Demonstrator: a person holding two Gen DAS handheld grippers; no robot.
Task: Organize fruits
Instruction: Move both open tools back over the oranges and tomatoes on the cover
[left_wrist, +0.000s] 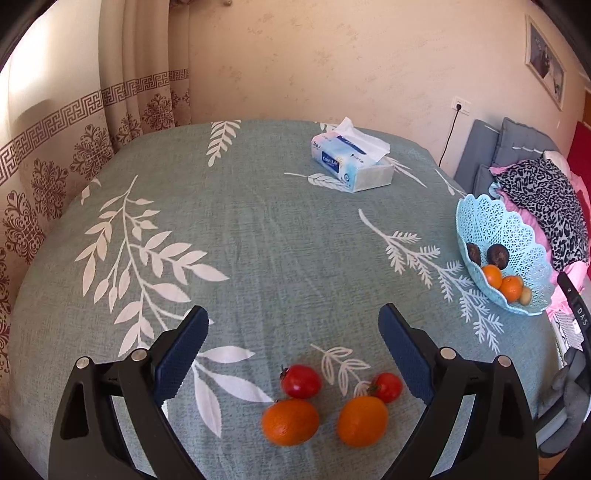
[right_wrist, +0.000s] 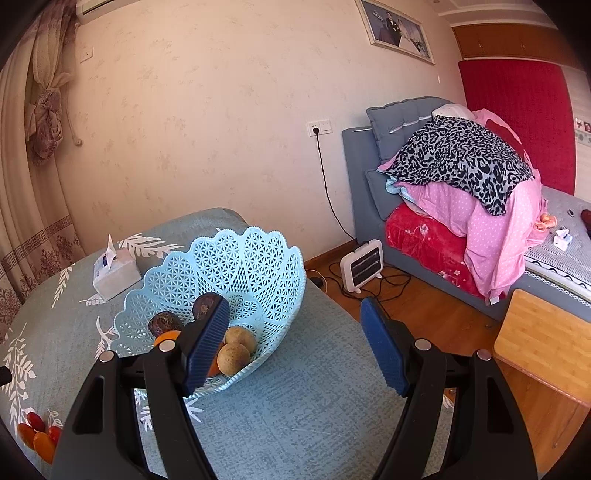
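Observation:
Two oranges (left_wrist: 290, 421) (left_wrist: 362, 421) and two red tomatoes (left_wrist: 301, 381) (left_wrist: 386, 386) lie on the tablecloth near the front edge. My left gripper (left_wrist: 293, 325) is open and empty, hovering just behind them. A light blue lattice basket (left_wrist: 517, 236) at the table's right holds two dark fruits, two oranges and a small tan fruit. In the right wrist view the basket (right_wrist: 258, 258) holds dark fruits, two tan fruits (right_wrist: 233, 359) and part of an orange. My right gripper (right_wrist: 295, 314) is open and empty, its left finger in front of the basket.
A tissue box (left_wrist: 351, 162) stands at the far side of the table (left_wrist: 258, 229). Curtains hang to the left. Right of the table are a bed with piled bedding (right_wrist: 461, 184), a small heater (right_wrist: 364, 264) with cables on the floor, and a wooden stool (right_wrist: 546, 339).

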